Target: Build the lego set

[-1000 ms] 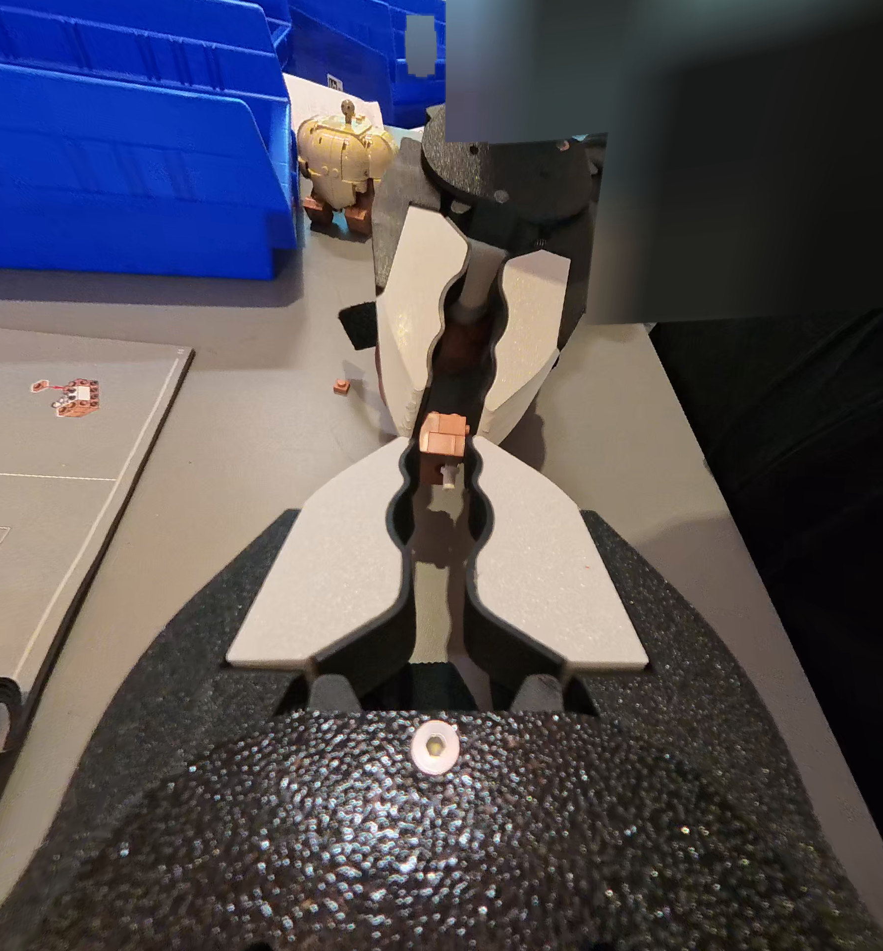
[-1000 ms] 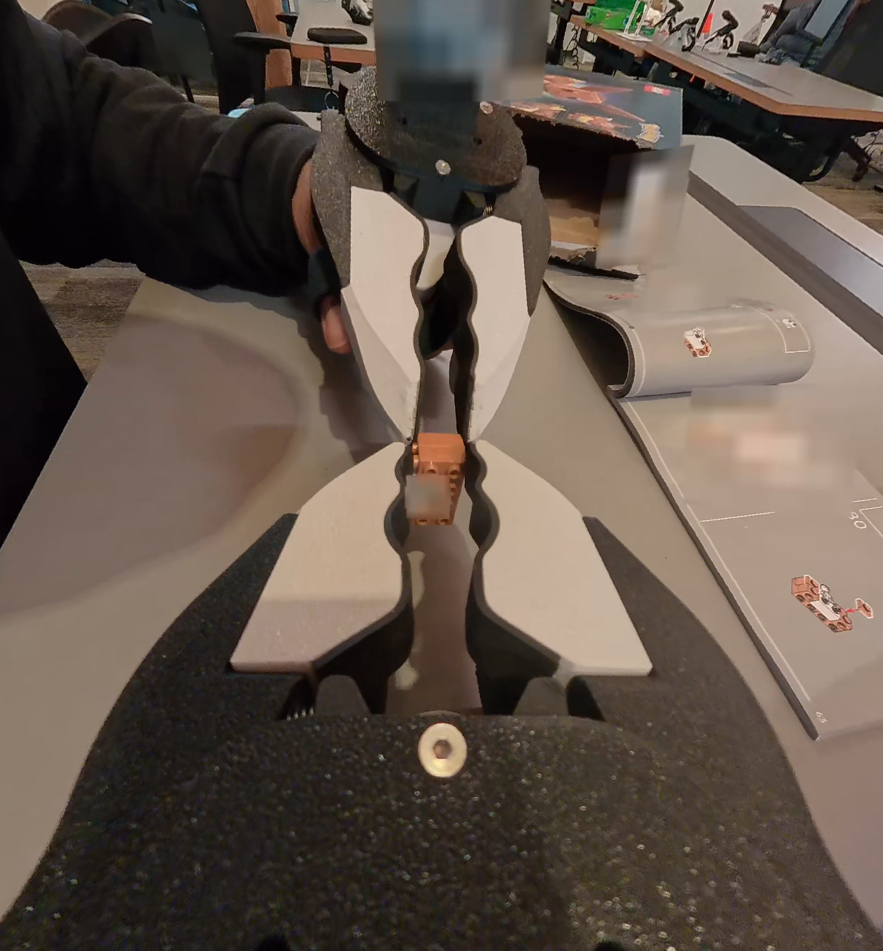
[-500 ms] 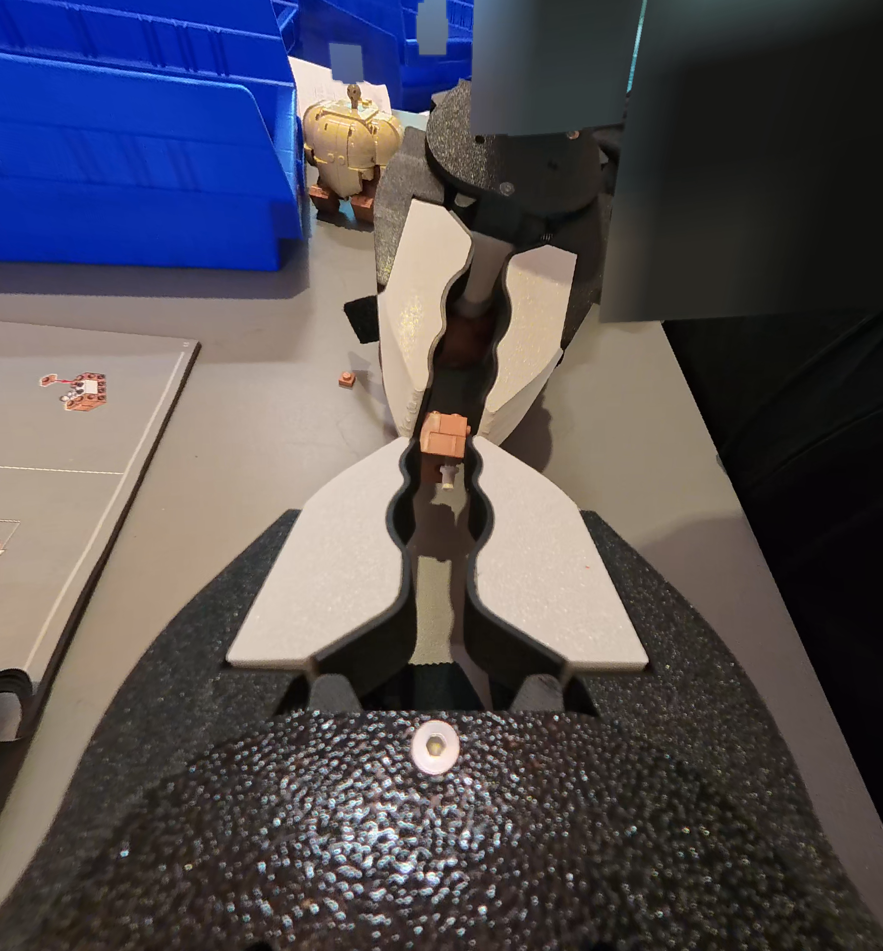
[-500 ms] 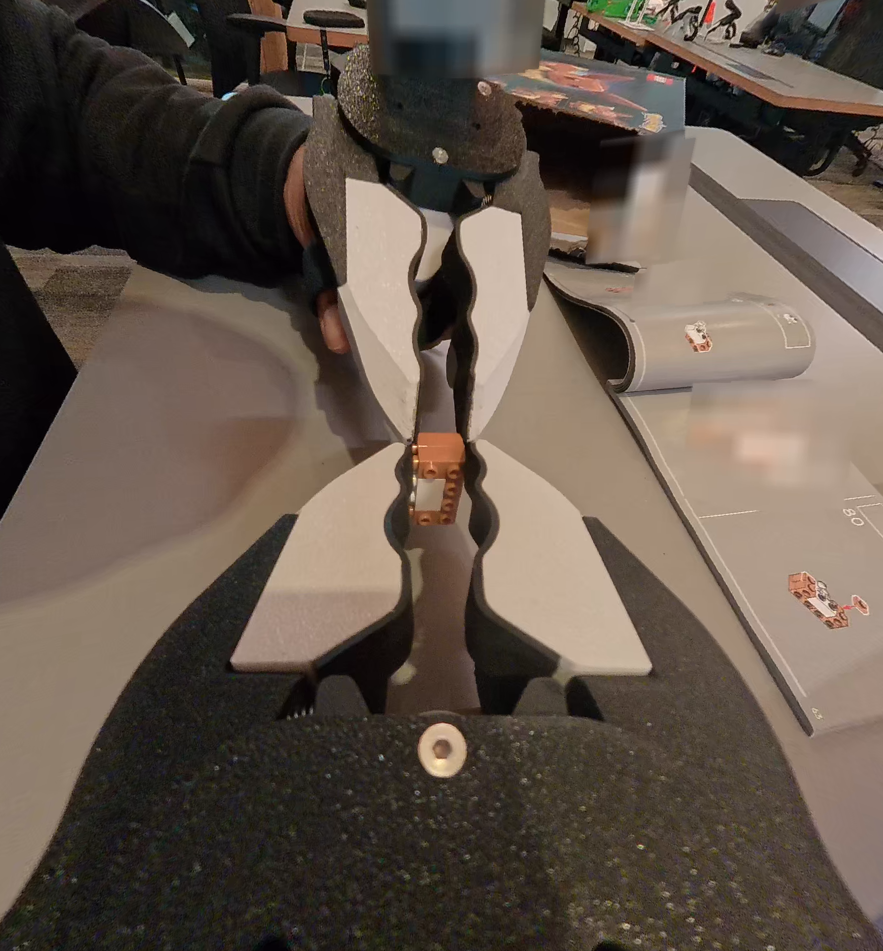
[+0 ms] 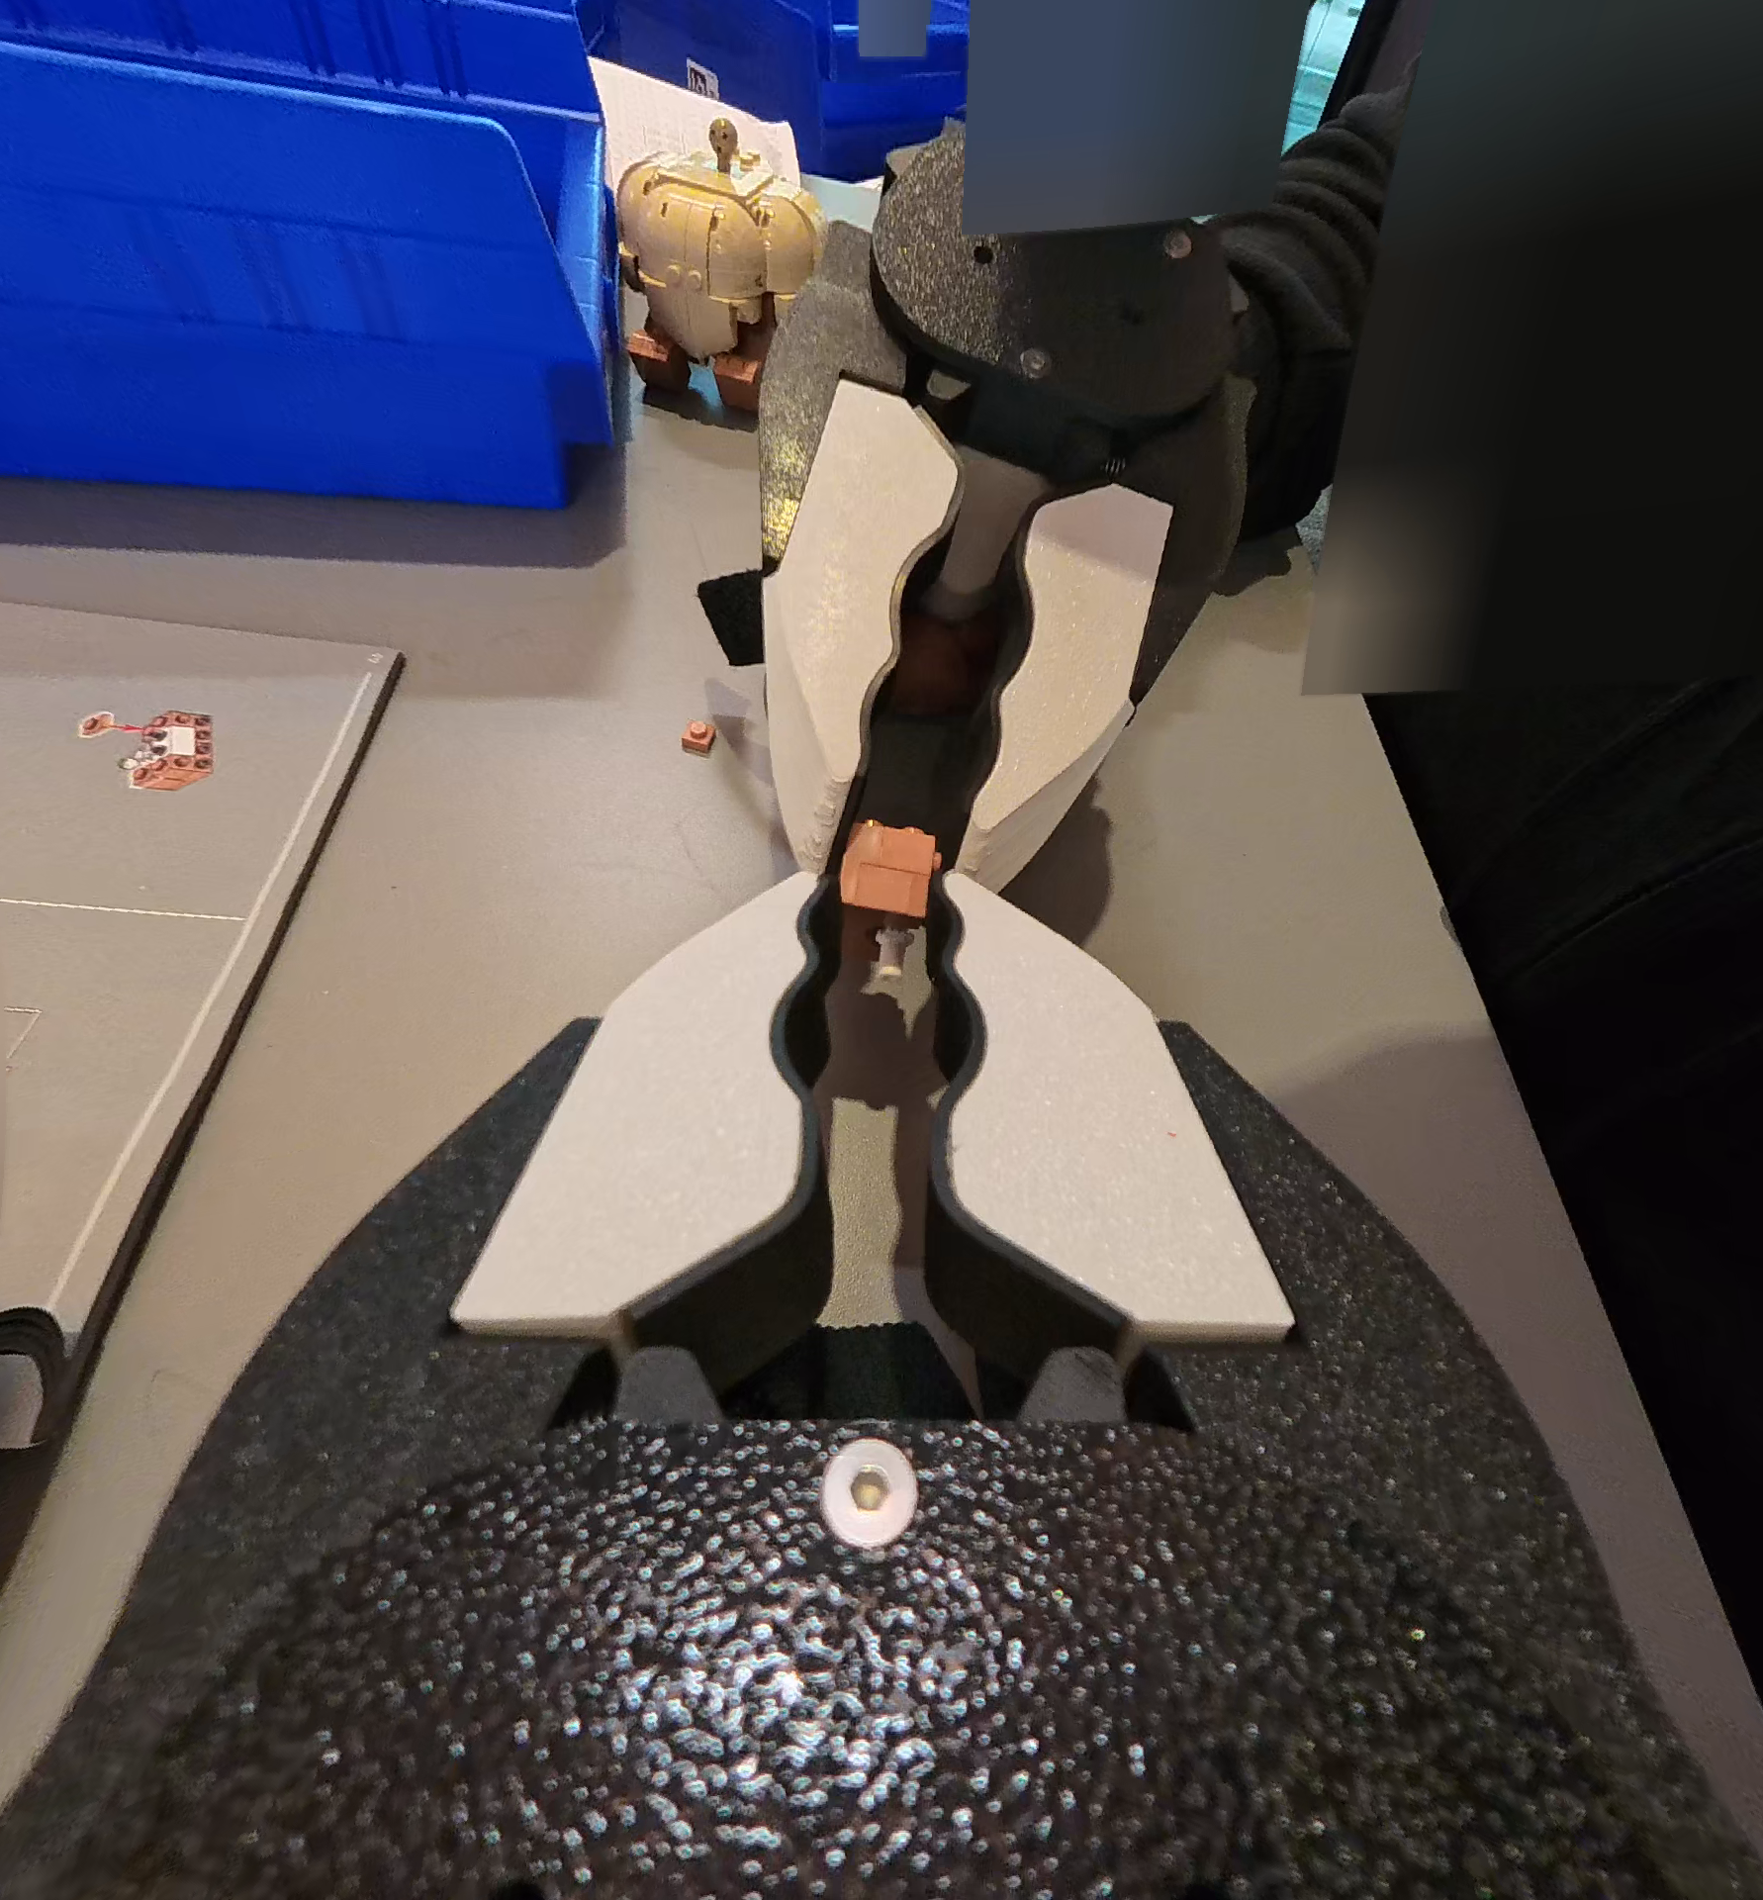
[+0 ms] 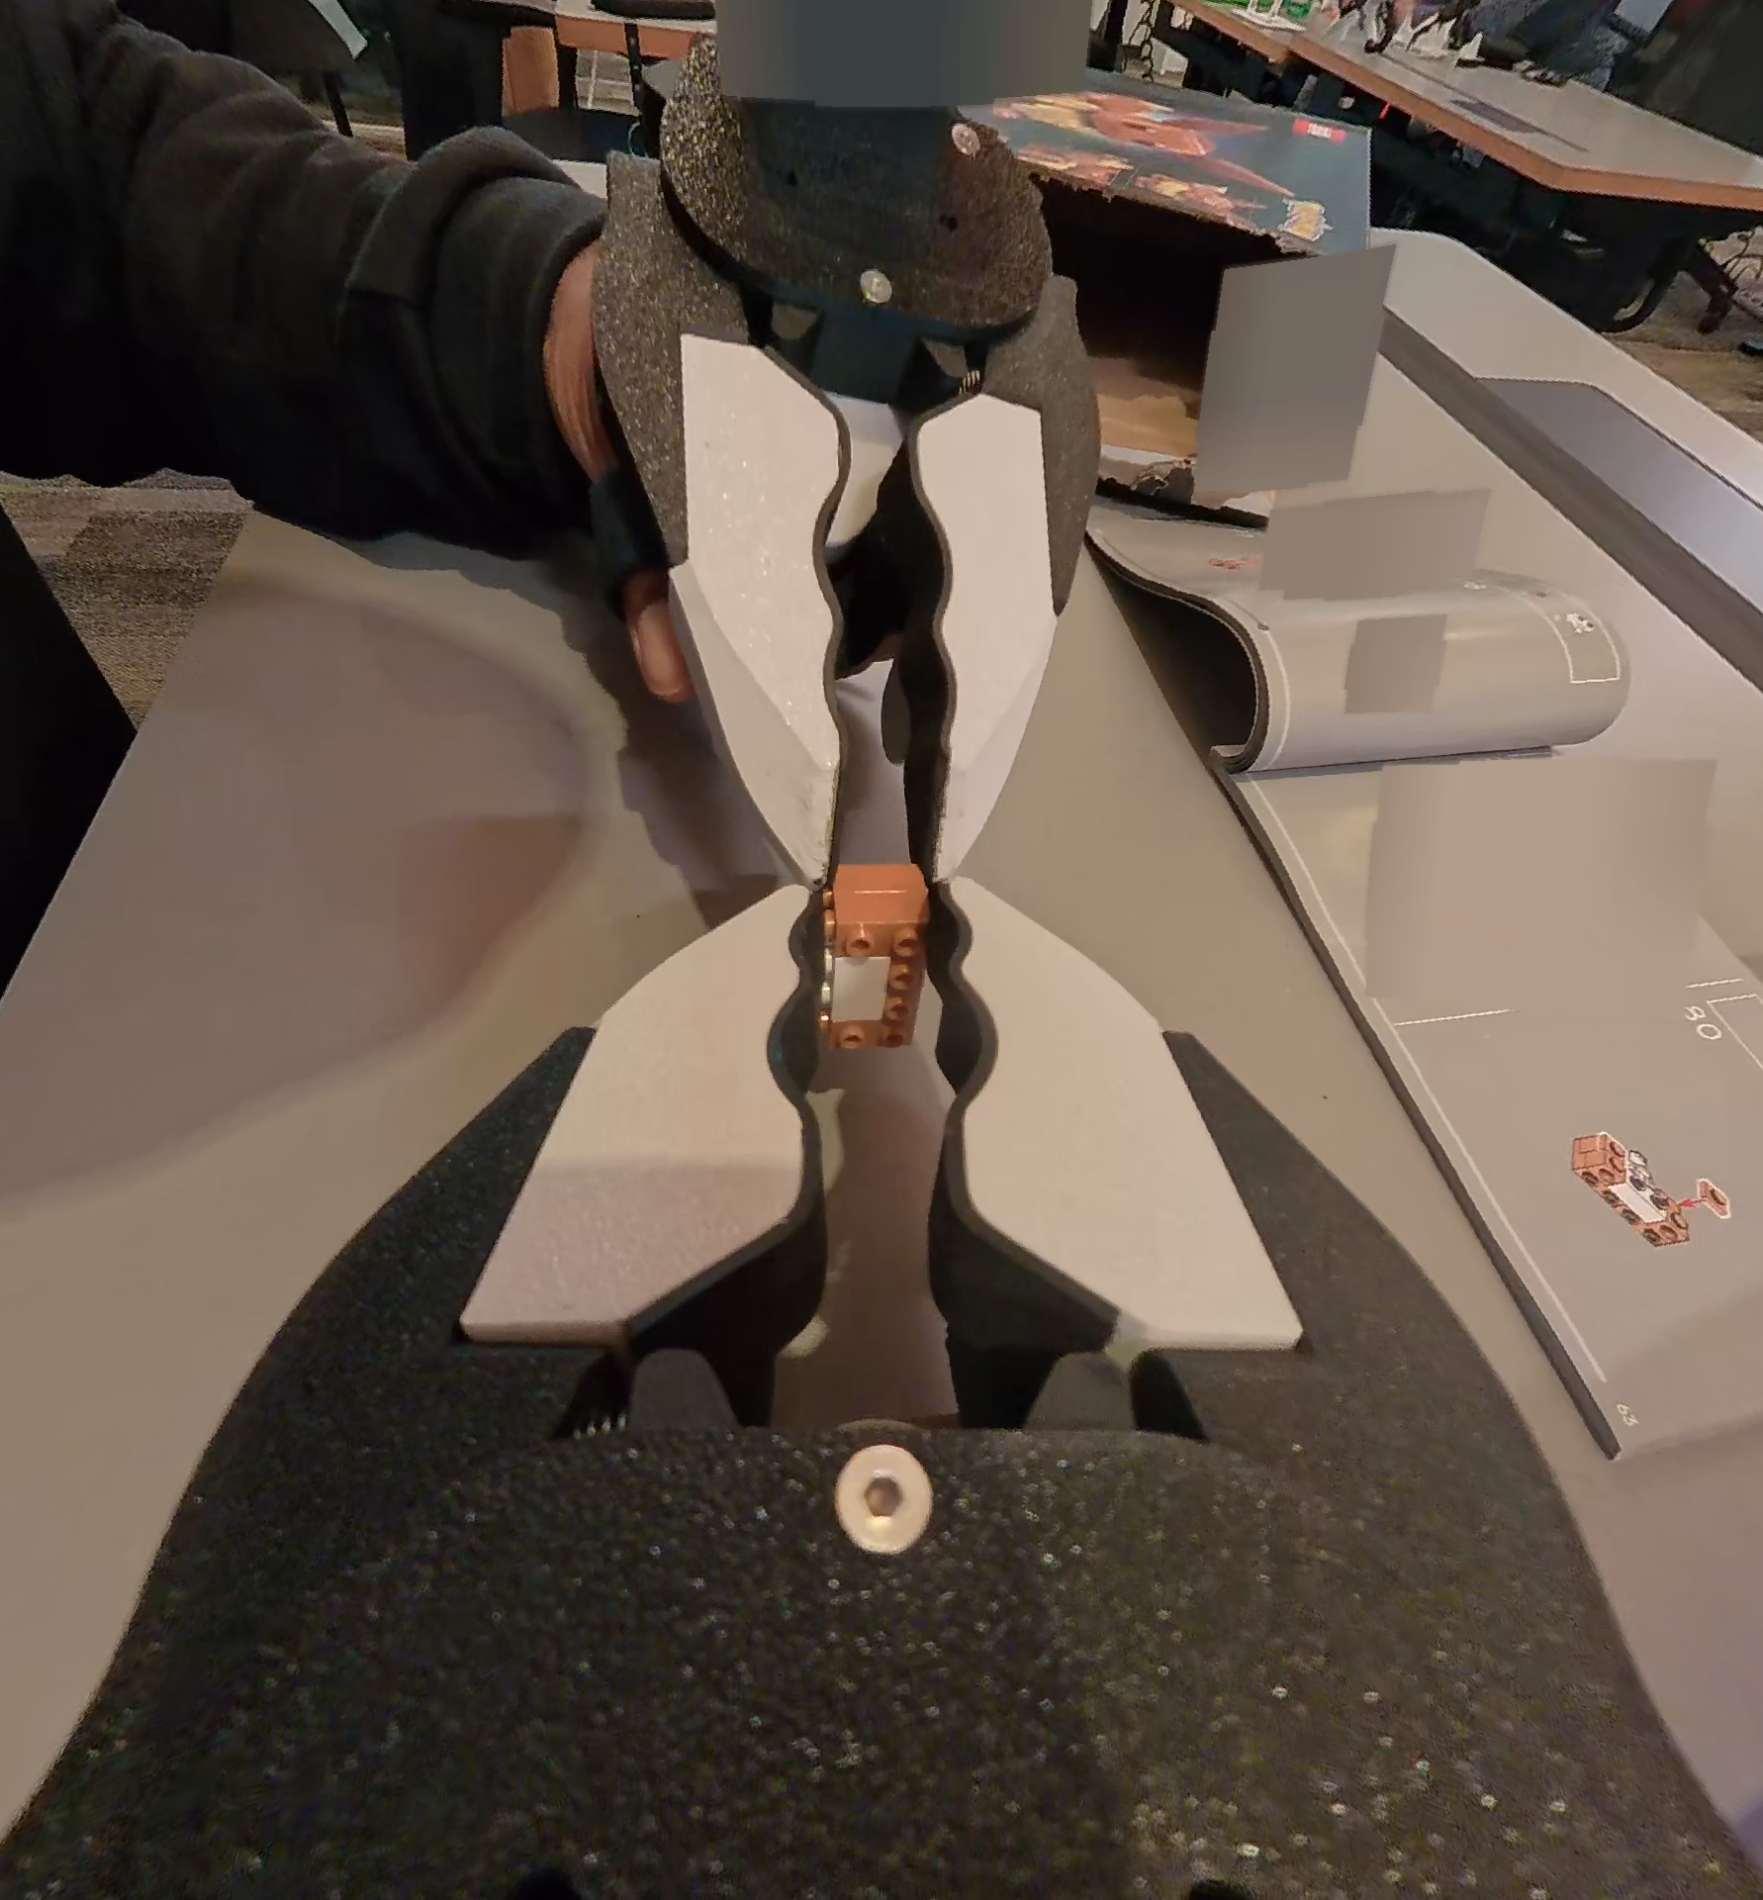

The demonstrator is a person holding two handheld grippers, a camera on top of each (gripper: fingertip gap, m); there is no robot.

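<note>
Grey desk (image 5: 507, 925), blue bins (image 5: 240, 288) behind. Our left hand-held gripper (image 5: 883, 894) and right hand-held gripper (image 6: 877, 977) both clench one brown brick assembly (image 6: 872, 972), tip to tip. Any twist between us could pop the bricks apart.

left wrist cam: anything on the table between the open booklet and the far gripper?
One loose small brown stud piece lies on the grey table between the booklet and the right gripper; otherwise bare, in the left wrist view.
</note>
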